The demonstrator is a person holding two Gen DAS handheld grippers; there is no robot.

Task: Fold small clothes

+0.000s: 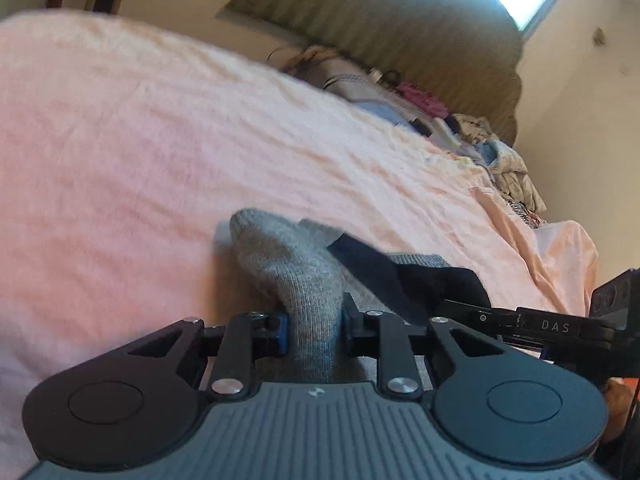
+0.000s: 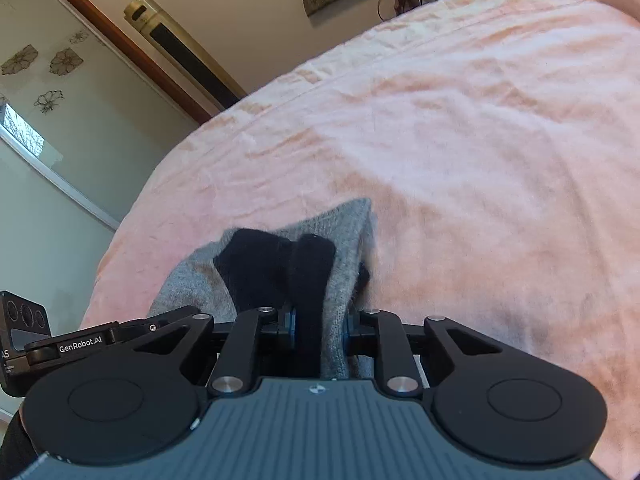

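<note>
Item: grey sock [image 1: 296, 276] with black heel and toe patches, lying on a pink bedspread [image 1: 140, 140], near the edge closest to the cameras. One garment only can be made out between the two tools; whether a second sock lies under it cannot be told.

Left gripper [image 1: 316, 330]: jaws drawn in and pinching a bunched grey end of the sock, which rises as a rounded hump just ahead of the fingers.

Right gripper [image 2: 320, 330]: jaws likewise pressed onto the sock, here on an end where black knit and grey knit lie together. The left tool's body shows at the lower left of this view, so the two stand just beside each other.

Background: a heap of mixed clothes [image 1: 500, 160] along the far side of the bed by a padded headboard [image 1: 400, 20]; a wardrobe door with flower prints [image 2: 40, 60] beyond the bed edge.

Step in hand, as judged: both ends gripped, start of a fold or a straightening pull.

Next move calls for: lifting the sock clear of the bedspread, keeping both pinches firm, then bringing one end over the other with edges lined up. The soft knit may slip or bunch if the pull is uneven.
</note>
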